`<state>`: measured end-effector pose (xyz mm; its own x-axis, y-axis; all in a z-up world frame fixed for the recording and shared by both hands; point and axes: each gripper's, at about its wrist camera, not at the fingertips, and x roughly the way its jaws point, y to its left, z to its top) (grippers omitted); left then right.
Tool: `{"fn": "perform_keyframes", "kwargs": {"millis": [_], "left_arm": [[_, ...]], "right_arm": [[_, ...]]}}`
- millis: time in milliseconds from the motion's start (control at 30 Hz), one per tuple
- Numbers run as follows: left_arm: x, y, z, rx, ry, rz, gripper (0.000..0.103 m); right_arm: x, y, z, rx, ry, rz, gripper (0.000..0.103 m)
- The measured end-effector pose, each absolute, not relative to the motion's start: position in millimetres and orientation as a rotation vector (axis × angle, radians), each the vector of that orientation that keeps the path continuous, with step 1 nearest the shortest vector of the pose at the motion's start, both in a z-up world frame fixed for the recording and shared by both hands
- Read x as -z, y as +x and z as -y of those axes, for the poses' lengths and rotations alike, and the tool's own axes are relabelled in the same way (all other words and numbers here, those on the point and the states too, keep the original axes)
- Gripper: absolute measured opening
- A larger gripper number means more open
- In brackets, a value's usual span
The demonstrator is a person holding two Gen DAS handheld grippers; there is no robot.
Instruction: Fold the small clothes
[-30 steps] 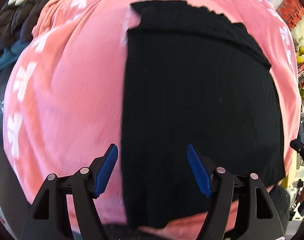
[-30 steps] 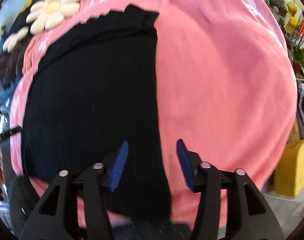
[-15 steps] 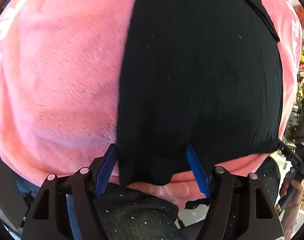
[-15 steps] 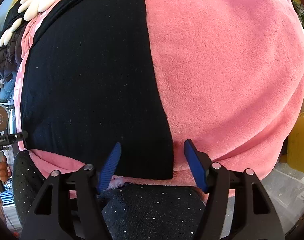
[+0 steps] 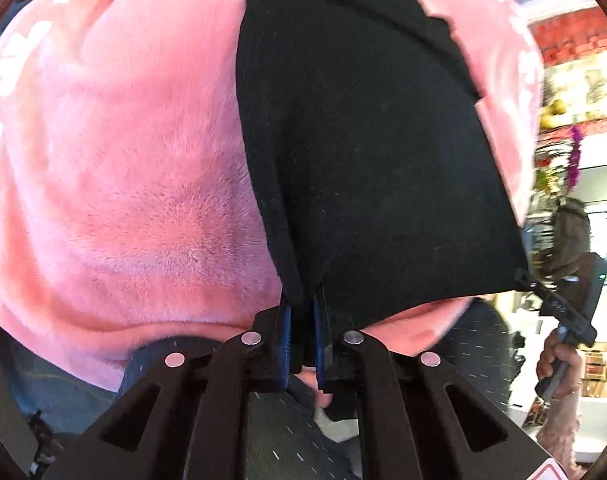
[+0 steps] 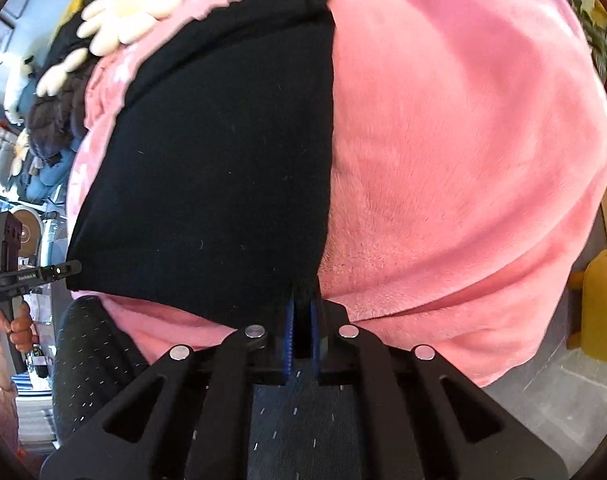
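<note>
A black ribbed garment (image 5: 367,152) lies flat on a pink fleece blanket (image 5: 115,168). My left gripper (image 5: 302,312) is shut on its near left corner, the blue pads pinching the cloth. In the right wrist view the same black garment (image 6: 223,168) spreads to the left, and my right gripper (image 6: 301,312) is shut on its near right corner. Both pinched corners are lifted slightly off the pink blanket (image 6: 463,160). The other gripper shows at each view's edge, held by a hand (image 5: 559,364).
A white daisy-shaped cushion (image 6: 131,8) and dark clothes (image 6: 51,124) lie at the blanket's far left. A yellow object (image 6: 599,312) stands on the floor at the right. Dark speckled trousers (image 6: 87,352) of the person are just below the blanket's near edge.
Both grippers came in to the garment's near edge and closed on its two near corners. The corners have since lifted slightly off the blanket.
</note>
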<state>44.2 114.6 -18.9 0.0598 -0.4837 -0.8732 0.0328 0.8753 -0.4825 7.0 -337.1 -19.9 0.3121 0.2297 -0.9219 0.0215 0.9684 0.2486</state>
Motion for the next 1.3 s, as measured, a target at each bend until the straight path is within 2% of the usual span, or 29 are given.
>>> {"fn": "perform_keyframes", "kwargs": {"millis": [167, 500, 667, 800, 967, 1167, 1300], "left_arm": [[-18, 17, -116, 0.453, -0.369, -1.397, 0.006], [-20, -2, -104, 0.450, -0.362, -1.505, 0.006], [-57, 21, -106, 0.474, -0.382, -1.450, 0.006], [-93, 72, -114, 0.452, -0.360, -1.324, 0.006], [-110, 168, -103, 0.366, -0.264, -1.175, 0.006], [-72, 268, -78, 0.264, -0.205, -1.157, 0.006], [-37, 312, -77, 0.204, -0.207, -1.201, 0.007]], "right_arm": [[-4, -8, 344, -0.149, 0.189, -1.223, 0.004], [4, -60, 338, -0.166, 0.175, -1.337, 0.004], [-34, -51, 343, -0.183, 0.229, -1.249, 0.005], [-85, 0, 342, -0.185, 0.258, -1.061, 0.005], [-104, 92, 331, -0.185, 0.237, -0.925, 0.005], [-63, 212, 329, -0.127, 0.269, -0.937, 0.005], [-14, 275, 332, -0.072, 0.298, -0.991, 0.005]]}}
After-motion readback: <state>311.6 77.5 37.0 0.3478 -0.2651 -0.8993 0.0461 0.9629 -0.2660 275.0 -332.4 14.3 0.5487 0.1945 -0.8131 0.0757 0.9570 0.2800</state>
